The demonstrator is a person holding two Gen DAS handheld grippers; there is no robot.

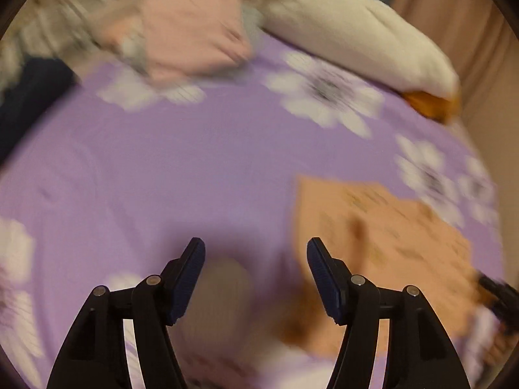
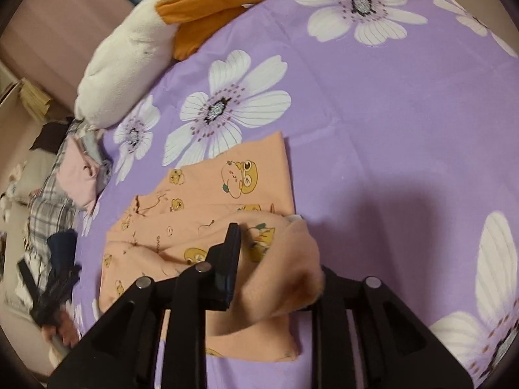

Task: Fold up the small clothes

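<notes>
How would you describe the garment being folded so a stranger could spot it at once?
Start at the purple floral bedsheet. Below its large white flowers, by the right gripper, lies the peach cartoon-print garment. Only it carries yellow cartoon animals; the folded pink garment nearby looks plain.

Purple bedsheet point(image 2: 405, 136) with big white flower prints, covering the whole work surface. White plush toy point(image 2: 126, 64) with orange parts lying at the sheet's far edge, touching it; same toy in left view point(image 1: 356, 32), blurred. Beige curtain point(image 1: 460, 32) behind the plush. Stacked papers or books point(image 2: 34, 97) at far left of right view, too small to identify.
</notes>
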